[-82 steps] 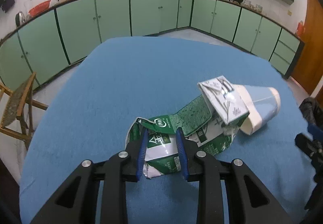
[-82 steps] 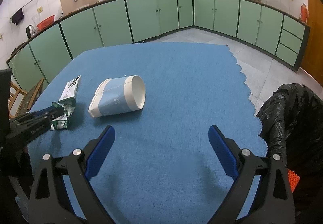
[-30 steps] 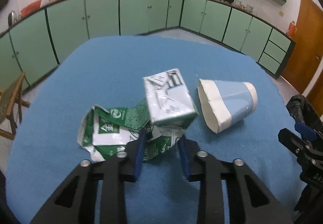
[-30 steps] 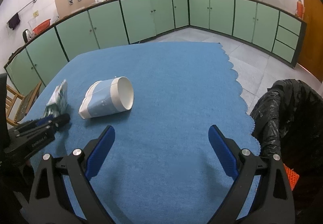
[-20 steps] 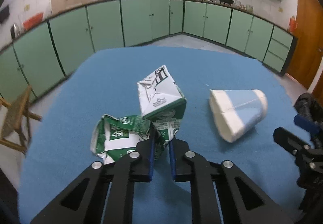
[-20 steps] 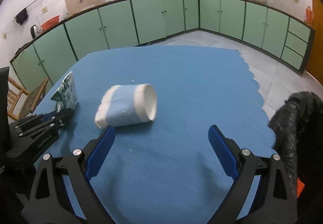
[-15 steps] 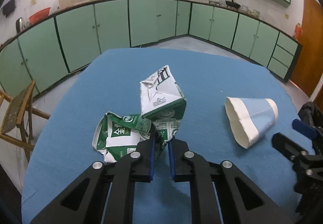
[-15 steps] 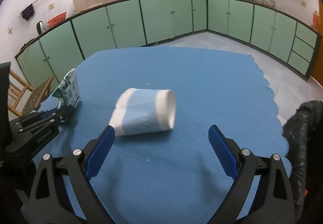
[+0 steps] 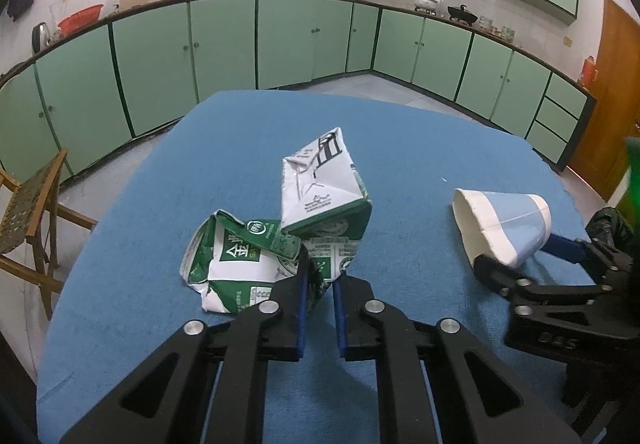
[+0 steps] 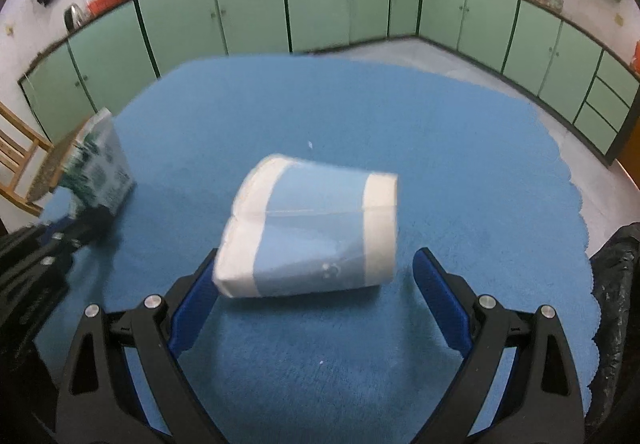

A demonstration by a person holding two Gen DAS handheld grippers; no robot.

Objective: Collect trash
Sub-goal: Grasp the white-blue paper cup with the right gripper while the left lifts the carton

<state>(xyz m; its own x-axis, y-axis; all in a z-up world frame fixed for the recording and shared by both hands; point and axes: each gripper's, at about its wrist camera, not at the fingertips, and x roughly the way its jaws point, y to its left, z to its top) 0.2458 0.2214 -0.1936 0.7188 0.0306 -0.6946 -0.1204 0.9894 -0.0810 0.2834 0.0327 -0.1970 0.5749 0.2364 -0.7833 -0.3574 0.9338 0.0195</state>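
Observation:
A crumpled green-and-white milk carton (image 9: 320,200) lies on the blue tablecloth (image 9: 248,148), its box end tilted upward. My left gripper (image 9: 320,276) is shut on the carton's crushed lower edge. A white-and-blue paper cup (image 10: 312,236) lies on its side to the right of the carton. My right gripper (image 10: 316,260) straddles the cup, one finger at each end. Its jaws are closing, and I see a gap at the rim end. The left wrist view shows the cup (image 9: 504,228) with the right gripper (image 9: 520,254) around it. In the right wrist view the carton (image 10: 102,164) is at far left.
A black trash bag (image 10: 616,304) hangs past the table's right edge. A wooden chair (image 9: 28,212) stands off the left side. Green kitchen cabinets (image 9: 224,44) line the far walls. The tablecloth's scalloped edge (image 10: 576,188) runs along the right.
The left jaws closed on the carton, whose box end tipped upright. The right gripper moved left across the table and now straddles the cup, its jaws slightly narrower.

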